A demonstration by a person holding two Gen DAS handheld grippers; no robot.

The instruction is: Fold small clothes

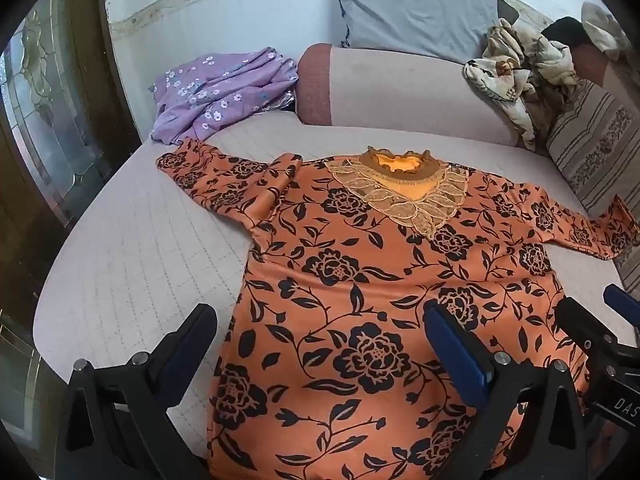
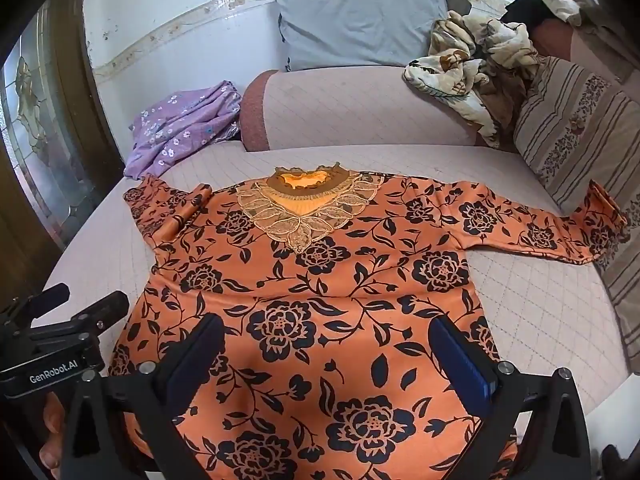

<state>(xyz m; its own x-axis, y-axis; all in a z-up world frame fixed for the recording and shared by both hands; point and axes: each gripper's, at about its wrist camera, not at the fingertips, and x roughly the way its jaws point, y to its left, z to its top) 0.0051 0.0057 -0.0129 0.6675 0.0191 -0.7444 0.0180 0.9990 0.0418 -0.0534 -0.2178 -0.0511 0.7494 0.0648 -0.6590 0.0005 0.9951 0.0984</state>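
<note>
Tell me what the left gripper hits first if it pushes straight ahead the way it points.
Most likely the orange floral top spread flat on the bed; the left gripper tilts down toward its lower body, jaws open and empty.

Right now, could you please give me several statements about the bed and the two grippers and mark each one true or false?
1. The orange floral top lies spread front-up on the bed, lace collar at the far end. True.
2. The left gripper is clamped on the top's hem. False: its jaws stand wide open over the cloth, gripping nothing.
3. A purple flowered garment lies crumpled beyond the top's sleeve, near the wall. True.
4. The right gripper holds a sleeve. False: it is open and holds nothing.
5. The grey pillow lies on top of the orange top. False: it leans against the wall behind the bolster.
</note>
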